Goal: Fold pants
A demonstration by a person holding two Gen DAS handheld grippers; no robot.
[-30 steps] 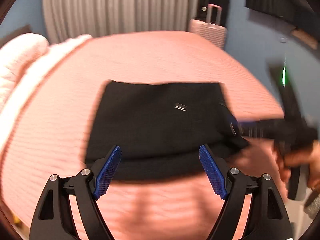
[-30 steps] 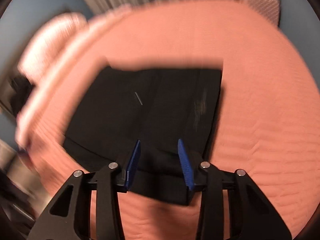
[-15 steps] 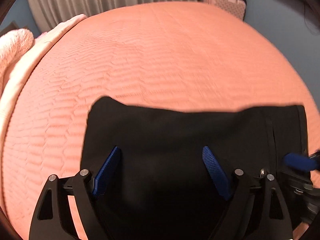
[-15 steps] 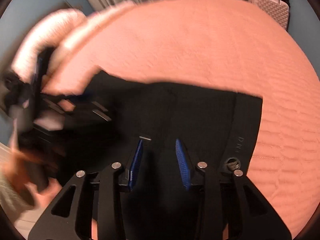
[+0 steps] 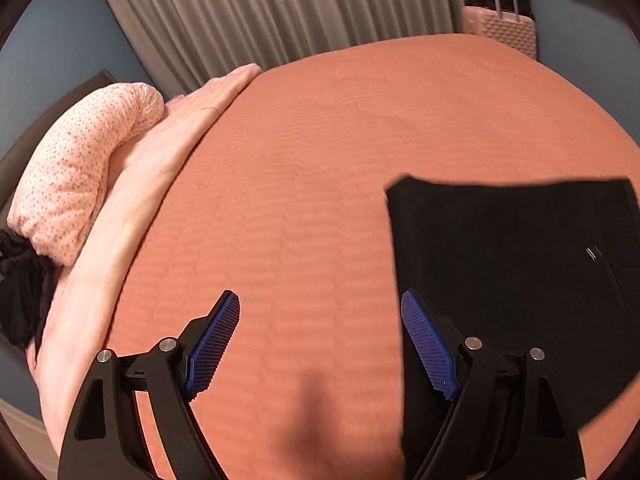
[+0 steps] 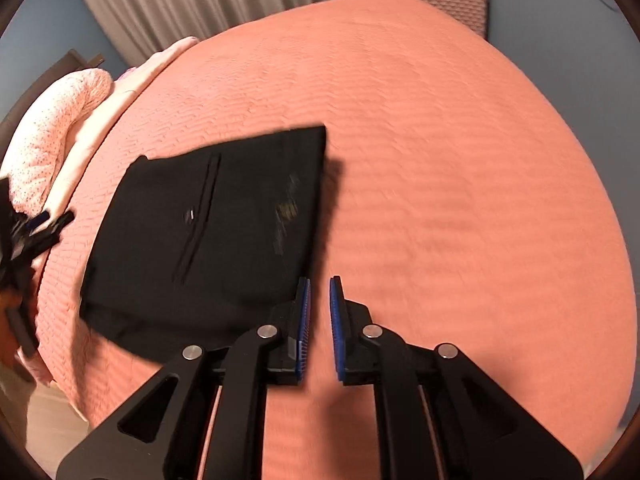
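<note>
The black pants [image 6: 208,224] lie folded into a flat rectangle on the salmon bedspread [image 6: 440,160]. In the left wrist view they [image 5: 520,264] lie at the right. My left gripper [image 5: 320,340] is open wide and empty above bare bedspread, just left of the pants' edge. My right gripper [image 6: 319,320] has its blue pads close together with a narrow gap and nothing between them. It hovers by the pants' near right corner. The left gripper also shows at the far left edge of the right wrist view [image 6: 36,232].
A pink dotted pillow [image 5: 80,176] and a folded-back pale sheet [image 5: 152,168] lie at the bed's left. A dark cloth [image 5: 20,292] sits by the pillow. Grey curtains [image 5: 280,12] and a pink suitcase [image 5: 500,32] stand beyond the bed.
Both grippers have pulled back off the pants. The left one swung left over bare bedspread. The right one moved to the pants' right corner and its pads closed further.
</note>
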